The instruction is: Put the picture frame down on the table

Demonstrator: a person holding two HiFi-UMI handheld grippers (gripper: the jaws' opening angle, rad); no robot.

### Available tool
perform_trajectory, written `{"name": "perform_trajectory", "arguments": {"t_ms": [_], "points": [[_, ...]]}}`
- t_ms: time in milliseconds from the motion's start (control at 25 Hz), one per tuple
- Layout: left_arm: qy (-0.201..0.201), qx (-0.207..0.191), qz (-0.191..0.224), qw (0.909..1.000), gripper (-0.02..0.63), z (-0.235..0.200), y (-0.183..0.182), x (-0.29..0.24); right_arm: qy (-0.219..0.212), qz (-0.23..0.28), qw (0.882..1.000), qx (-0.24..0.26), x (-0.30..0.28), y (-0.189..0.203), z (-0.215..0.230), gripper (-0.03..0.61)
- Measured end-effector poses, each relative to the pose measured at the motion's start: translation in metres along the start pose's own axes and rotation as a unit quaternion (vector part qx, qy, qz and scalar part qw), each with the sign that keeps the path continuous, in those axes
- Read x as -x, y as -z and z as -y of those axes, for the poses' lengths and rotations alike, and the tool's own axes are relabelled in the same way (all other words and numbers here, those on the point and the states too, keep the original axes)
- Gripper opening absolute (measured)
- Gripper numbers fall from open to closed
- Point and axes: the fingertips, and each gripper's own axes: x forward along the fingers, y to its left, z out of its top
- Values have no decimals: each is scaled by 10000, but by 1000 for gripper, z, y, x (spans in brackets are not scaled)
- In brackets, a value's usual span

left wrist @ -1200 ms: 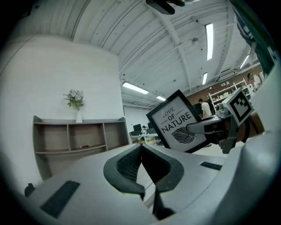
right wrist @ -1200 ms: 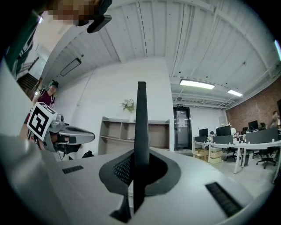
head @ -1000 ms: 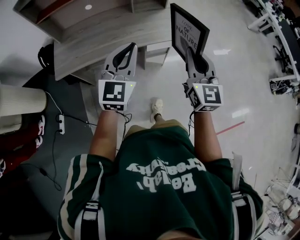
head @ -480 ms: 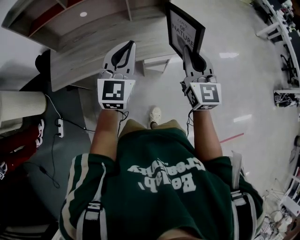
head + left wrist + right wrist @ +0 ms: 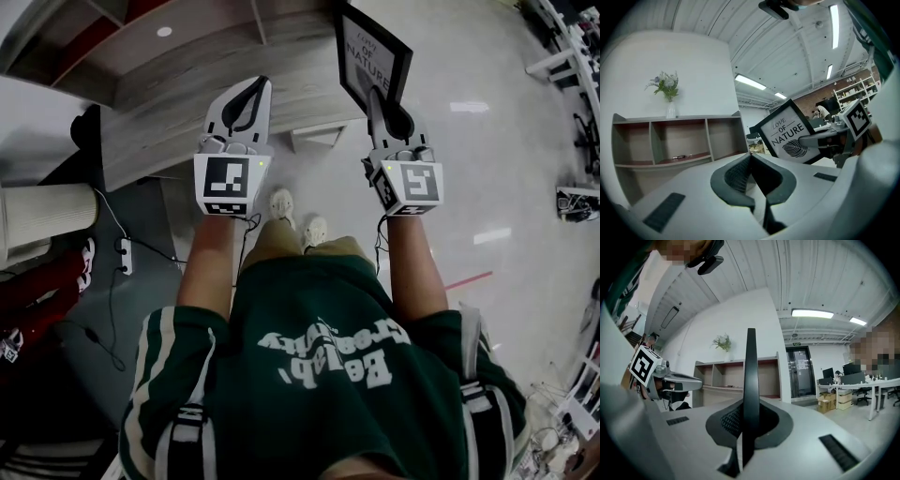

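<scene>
Right gripper (image 5: 377, 98) pinches the frame (image 5: 373, 52) by its bottom edge, held upright in the air off what seems the tabletop's (image 5: 169, 103) right edge. Left gripper (image 5: 257, 92) is pressed together, empty. Frame looks stiff, light, probably glazed, so fragile.

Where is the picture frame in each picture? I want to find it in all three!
Head view: picture frame at the top, right of the middle, pinched by the right gripper.
Left gripper view: picture frame right of the middle, front showing words and a leaf.
Right gripper view: picture frame dead centre, edge-on, a thin dark bar between the jaws.
Shared landmark: the wooden shelf unit, in all three.
</scene>
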Motion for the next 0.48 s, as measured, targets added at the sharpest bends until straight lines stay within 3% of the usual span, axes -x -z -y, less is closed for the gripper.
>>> {"name": "perform_trajectory", "arguments": {"t_ms": [480], "points": [[294,-20,3,9996,20,-37,44,-99,-16,-6,10000,-78,-93,50,30,40]]}}
